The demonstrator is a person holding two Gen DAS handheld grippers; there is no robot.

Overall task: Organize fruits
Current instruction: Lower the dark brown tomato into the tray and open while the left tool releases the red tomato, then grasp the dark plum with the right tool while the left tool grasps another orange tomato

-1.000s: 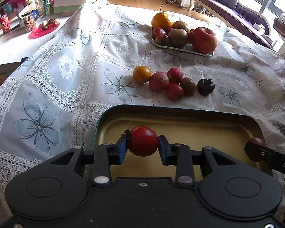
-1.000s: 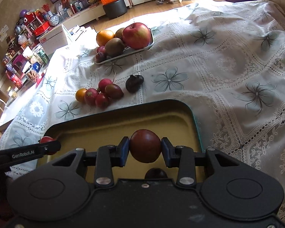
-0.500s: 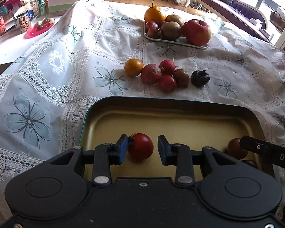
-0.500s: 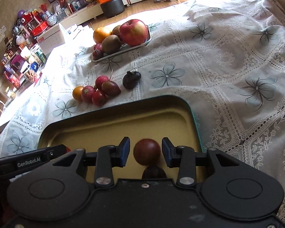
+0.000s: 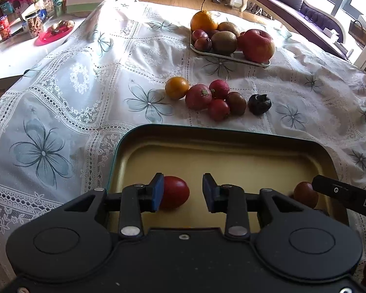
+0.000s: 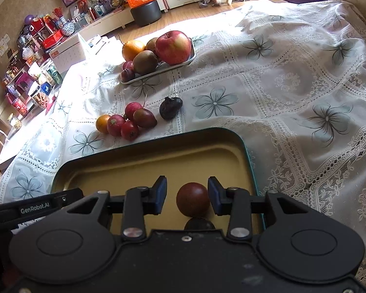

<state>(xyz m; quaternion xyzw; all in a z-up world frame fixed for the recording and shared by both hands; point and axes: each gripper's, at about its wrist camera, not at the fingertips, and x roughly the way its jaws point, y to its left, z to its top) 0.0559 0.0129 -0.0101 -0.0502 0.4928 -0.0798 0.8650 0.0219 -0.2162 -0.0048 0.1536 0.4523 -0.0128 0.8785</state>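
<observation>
Over tray [image 5: 231, 144] | left tool [image 5: 183, 191] spread, red fruit [image 5: 174, 195] loose | right tool [image 6: 187, 196] spread, brown fruit [image 6: 192, 199] loose

Left gripper [image 5: 183, 190] and right gripper [image 6: 187, 199] both gape wide.

Tray middle: the tin tray [image 5: 234, 135] has bare floor between the red fruit [image 5: 174, 191] and the brown fruit [image 6: 192, 199].
Beyond the tray: a bunch of small fruits [image 5: 207, 97] blocks the way.
Right side: the lace cloth [image 6: 305, 85] is bare.
</observation>
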